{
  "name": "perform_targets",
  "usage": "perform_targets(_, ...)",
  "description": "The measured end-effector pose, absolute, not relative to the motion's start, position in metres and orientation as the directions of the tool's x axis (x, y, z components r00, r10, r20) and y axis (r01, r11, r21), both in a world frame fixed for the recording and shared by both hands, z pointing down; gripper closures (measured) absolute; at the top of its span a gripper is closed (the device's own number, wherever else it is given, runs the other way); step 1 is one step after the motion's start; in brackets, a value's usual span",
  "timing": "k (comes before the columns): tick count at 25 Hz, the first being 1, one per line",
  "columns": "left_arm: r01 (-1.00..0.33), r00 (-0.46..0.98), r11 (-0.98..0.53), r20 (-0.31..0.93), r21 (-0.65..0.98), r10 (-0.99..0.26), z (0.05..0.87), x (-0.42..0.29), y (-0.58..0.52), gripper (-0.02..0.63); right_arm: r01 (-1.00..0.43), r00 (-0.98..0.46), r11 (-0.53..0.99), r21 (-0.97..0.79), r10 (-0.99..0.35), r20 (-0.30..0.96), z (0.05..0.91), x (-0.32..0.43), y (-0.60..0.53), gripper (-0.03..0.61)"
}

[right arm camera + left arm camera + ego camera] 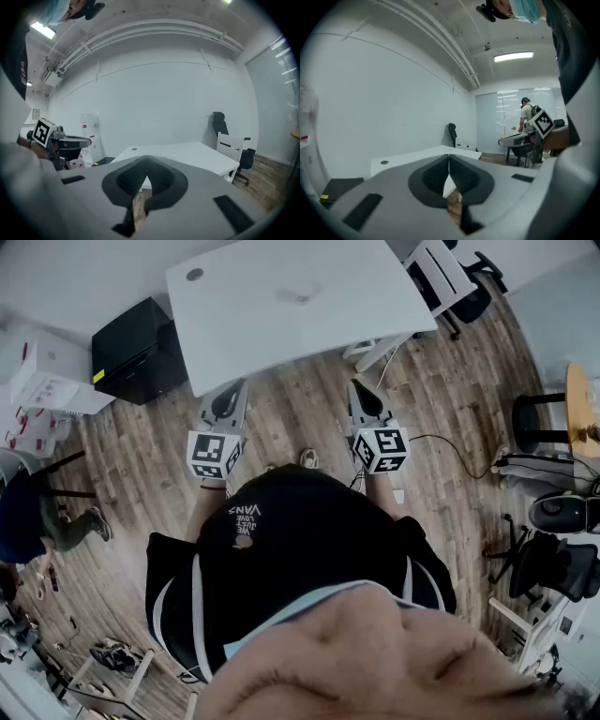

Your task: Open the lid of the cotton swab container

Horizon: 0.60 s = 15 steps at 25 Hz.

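No cotton swab container shows in any view. In the head view I hold both grippers low in front of my body, above the wood floor, just short of the white table (281, 306). The tabletop carries only a round cable hole and a faint smudge. My left gripper (227, 395) is shut, its jaws meeting with nothing between them (449, 161). My right gripper (362, 392) is shut as well, and it holds nothing (145, 165). Both point toward the table's near edge (417, 157) (187, 152).
A black cabinet (136, 352) stands left of the table, with white boxes (42, 381) beyond it. A white chair (441, 273) and a black office chair (478, 292) stand at the table's right end. A seated person (37, 521) is at far left, a round wooden table (581, 409) at right.
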<state>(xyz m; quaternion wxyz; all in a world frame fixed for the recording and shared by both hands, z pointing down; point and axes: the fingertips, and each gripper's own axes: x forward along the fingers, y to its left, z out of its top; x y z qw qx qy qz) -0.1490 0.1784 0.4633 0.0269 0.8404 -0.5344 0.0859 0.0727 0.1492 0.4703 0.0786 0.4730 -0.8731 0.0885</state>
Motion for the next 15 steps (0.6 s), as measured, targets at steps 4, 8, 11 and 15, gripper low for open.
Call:
perform_targets(4,-0.905,0.411,-0.424,0.180,-0.042,-0.894,0.464,-0.145,0.175,0.595,-0.838,-0.544,0.539,-0.087,-0.810,0.219,0.471,0.076,0.145,0.566)
perform_targets(8,-0.906,0.405,-0.420,0.186,-0.048,-0.895,0.468,-0.137,0.170,0.595,-0.835,-0.548,0.541,-0.098,-0.807,0.218,0.474,0.083,0.137,0.566)
perform_targets(11,-0.909,0.399,-0.414,0.188,-0.044,-0.897,0.470,-0.134,0.167,0.595,-0.827,-0.561,0.551,-0.109,-0.802,0.203,0.474,0.085,0.133,0.566)
perform_targets(15,-0.916,0.386,-0.399,0.184,-0.038,-0.904,0.471,-0.130,0.159,0.595,-0.801,-0.599,0.584,-0.134,-0.786,0.151,0.467,0.085,0.126,0.565)
